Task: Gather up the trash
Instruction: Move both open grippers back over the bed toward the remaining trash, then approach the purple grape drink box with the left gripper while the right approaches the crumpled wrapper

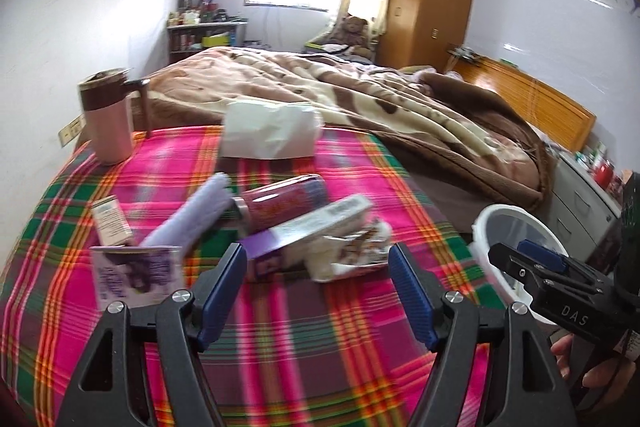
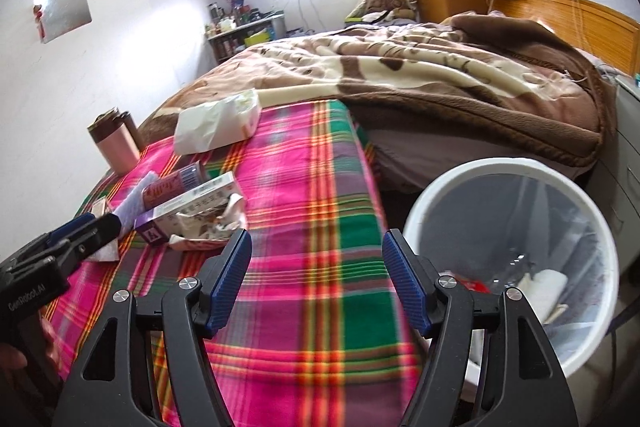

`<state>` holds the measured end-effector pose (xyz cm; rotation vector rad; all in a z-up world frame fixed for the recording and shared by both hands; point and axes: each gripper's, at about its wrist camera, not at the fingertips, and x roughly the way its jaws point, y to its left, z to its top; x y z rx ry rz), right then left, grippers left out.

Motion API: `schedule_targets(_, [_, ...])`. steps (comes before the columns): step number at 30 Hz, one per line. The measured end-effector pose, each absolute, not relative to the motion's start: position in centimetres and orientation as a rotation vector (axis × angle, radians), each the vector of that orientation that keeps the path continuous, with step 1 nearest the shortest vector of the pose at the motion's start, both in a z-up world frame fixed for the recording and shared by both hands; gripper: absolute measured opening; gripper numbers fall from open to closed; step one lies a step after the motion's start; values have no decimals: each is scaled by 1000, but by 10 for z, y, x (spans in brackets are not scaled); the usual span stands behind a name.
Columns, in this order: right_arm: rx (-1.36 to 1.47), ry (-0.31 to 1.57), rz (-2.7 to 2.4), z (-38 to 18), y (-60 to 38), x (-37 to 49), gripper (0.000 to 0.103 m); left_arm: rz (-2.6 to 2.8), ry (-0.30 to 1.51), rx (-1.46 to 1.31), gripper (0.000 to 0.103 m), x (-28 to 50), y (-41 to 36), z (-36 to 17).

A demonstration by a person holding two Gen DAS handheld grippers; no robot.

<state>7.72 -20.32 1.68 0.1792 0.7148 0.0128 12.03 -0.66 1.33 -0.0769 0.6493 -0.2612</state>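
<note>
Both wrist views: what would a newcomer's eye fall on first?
The loud pink-and-green plaid blanket fills the foreground of both views. On it, ahead of the open left gripper, lies a pile of boxes and wrappers. By the bed's edge, right of the open right gripper, stands a white bin holding some trash.

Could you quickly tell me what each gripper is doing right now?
Left gripper: open, holding nothing.
Right gripper: open, holding nothing.

Motion-blurred print on the purple box [image 1: 308,231], unreadable; bin [image 2: 516,171] contents murky.
</note>
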Motion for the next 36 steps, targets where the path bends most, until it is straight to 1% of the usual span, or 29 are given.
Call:
schedule_targets(19, [141,815,103,-2,-149,131,70,-97,689,-127,77,134,96,-4])
schedule_targets(28, [143,860,144,-13,-137,154,70,-76,746,-173,78,145,121,-20])
schedule_targets(31, [180,873,170,-15,-139,155,70,-90,779,-198,78,149,122,-26])
schedule_targets(36, [141,903,167,-18,-136,151,70,-158,800,-219,78,147,114,-29])
